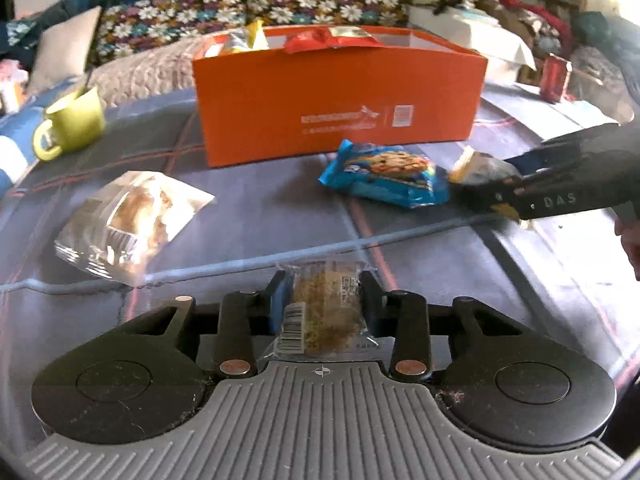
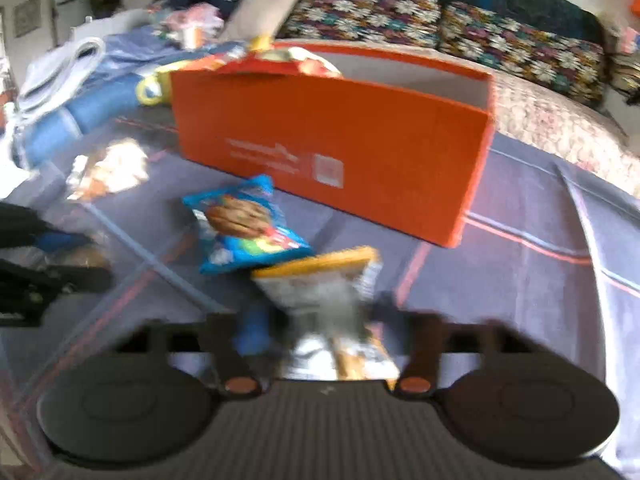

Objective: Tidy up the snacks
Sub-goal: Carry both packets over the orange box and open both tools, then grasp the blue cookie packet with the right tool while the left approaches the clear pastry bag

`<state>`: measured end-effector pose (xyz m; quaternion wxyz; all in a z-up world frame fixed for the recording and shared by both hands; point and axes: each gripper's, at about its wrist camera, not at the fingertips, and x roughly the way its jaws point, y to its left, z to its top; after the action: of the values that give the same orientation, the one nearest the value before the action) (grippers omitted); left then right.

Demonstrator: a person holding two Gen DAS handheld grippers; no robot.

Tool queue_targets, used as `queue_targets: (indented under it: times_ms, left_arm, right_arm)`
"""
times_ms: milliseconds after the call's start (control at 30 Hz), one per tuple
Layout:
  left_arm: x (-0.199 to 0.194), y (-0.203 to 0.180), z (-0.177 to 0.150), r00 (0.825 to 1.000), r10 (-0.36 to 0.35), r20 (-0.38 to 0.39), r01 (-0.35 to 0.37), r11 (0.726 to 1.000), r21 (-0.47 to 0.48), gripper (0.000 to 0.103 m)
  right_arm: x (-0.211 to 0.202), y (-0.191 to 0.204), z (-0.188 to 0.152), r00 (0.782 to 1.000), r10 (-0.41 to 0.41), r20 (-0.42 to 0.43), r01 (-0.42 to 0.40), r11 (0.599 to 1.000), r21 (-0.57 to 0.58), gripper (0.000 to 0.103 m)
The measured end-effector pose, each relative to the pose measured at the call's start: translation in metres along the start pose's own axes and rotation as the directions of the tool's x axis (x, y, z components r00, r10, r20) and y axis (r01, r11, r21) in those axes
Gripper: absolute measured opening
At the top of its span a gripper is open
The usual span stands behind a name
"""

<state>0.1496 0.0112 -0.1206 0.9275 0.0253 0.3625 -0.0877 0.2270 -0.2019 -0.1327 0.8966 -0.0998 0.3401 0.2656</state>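
Note:
An open orange box (image 1: 340,104) stands on the table with several snack packs inside; it also shows in the right wrist view (image 2: 332,152). My left gripper (image 1: 322,288) is shut on a clear-wrapped oat bar (image 1: 320,312) low over the table. My right gripper (image 2: 316,316) is shut on a silver snack bag with a yellow top edge (image 2: 324,284); it shows in the left wrist view (image 1: 484,188) at the right. A blue cookie pack (image 1: 386,176) lies in front of the box, also in the right wrist view (image 2: 244,224). A clear-wrapped muffin (image 1: 128,220) lies at the left.
A green mug (image 1: 72,122) with a spoon stands at the left. A red can (image 1: 555,77) stands at the far right. A sofa with flowered cushions (image 1: 248,8) runs behind the table. The right wrist view is blurred.

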Motion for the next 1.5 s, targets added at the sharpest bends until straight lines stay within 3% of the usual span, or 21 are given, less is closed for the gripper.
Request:
queue_targets:
  times_ms: [167,300,500,700,733,767,800,833,867,933,1000,1133,1167,1300,1500]
  left_arm:
    - [-0.006,0.016,0.008,0.999,-0.049,-0.008,0.048,0.994,-0.099,0.000]
    - [-0.019,0.024,0.037,0.997,-0.051,0.056,0.057,0.992,-0.115,0.000]
    - [-0.020,0.036,0.132,0.980,-0.035,0.195,0.051,0.996,-0.080,0.000]
    - [0.028,0.044,0.213,0.967,-0.043,0.250,0.065,0.995,-0.082,0.000]
    - [0.040,0.044,0.222,0.967,-0.051,0.248,0.073,0.994,-0.079,0.000]
    - [0.051,0.046,0.229,0.968,-0.062,0.241,0.083,0.993,-0.081,0.001]
    - [0.060,0.046,0.232,0.970,-0.065,0.233,0.088,0.992,-0.093,0.011]
    - [0.067,0.048,0.233,0.973,-0.067,0.223,0.093,0.990,-0.110,0.022]
    - [0.069,0.051,0.231,0.972,-0.073,0.222,0.102,0.987,-0.123,0.026]
    - [0.061,0.054,0.219,0.965,-0.088,0.248,0.123,0.984,-0.131,0.043]
    - [0.048,0.053,0.202,0.965,-0.069,0.254,0.104,0.986,-0.128,0.051]
    - [0.012,0.045,0.151,0.971,-0.050,0.235,0.075,0.992,-0.099,0.062]
    - [0.006,0.041,0.137,0.974,-0.047,0.223,0.069,0.993,-0.092,0.063]
    - [0.004,0.021,0.090,0.991,-0.025,0.131,0.029,0.999,-0.029,0.064]
    - [0.038,-0.010,0.082,0.996,-0.026,0.081,0.018,0.995,0.095,0.068]
  right_arm:
    - [-0.027,-0.008,0.006,0.997,0.001,0.080,-0.005,0.998,0.059,0.039]
    - [-0.045,-0.016,0.035,0.981,0.002,0.196,-0.023,0.994,0.106,0.039]
    - [-0.030,-0.033,0.097,0.961,-0.039,0.274,0.013,0.995,0.095,0.039]
    - [0.020,-0.058,0.146,0.959,-0.058,0.277,0.037,0.996,0.082,0.043]
    - [0.028,-0.062,0.150,0.958,-0.061,0.280,0.037,0.995,0.088,0.052]
    - [0.034,-0.068,0.153,0.957,-0.061,0.284,0.032,0.994,0.103,0.070]
    - [0.035,-0.071,0.154,0.954,-0.062,0.292,0.026,0.992,0.126,0.079]
    - [0.033,-0.075,0.152,0.950,-0.063,0.307,0.017,0.989,0.150,0.089]
    - [0.030,-0.076,0.150,0.945,-0.060,0.321,0.007,0.987,0.163,0.094]
    - [0.016,-0.077,0.139,0.938,-0.052,0.342,-0.015,0.982,0.189,0.094]
    - [-0.001,-0.075,0.123,0.935,-0.041,0.351,-0.041,0.973,0.225,0.094]
    - [-0.032,-0.067,0.085,0.945,0.006,0.328,-0.109,0.949,0.294,0.095]
    - [-0.037,-0.065,0.072,0.951,0.015,0.308,-0.117,0.942,0.315,0.102]
    - [-0.051,-0.055,0.023,0.965,-0.002,0.263,-0.103,0.917,0.385,0.102]
    - [-0.062,-0.059,-0.011,0.974,-0.011,0.226,-0.093,0.892,0.443,0.102]
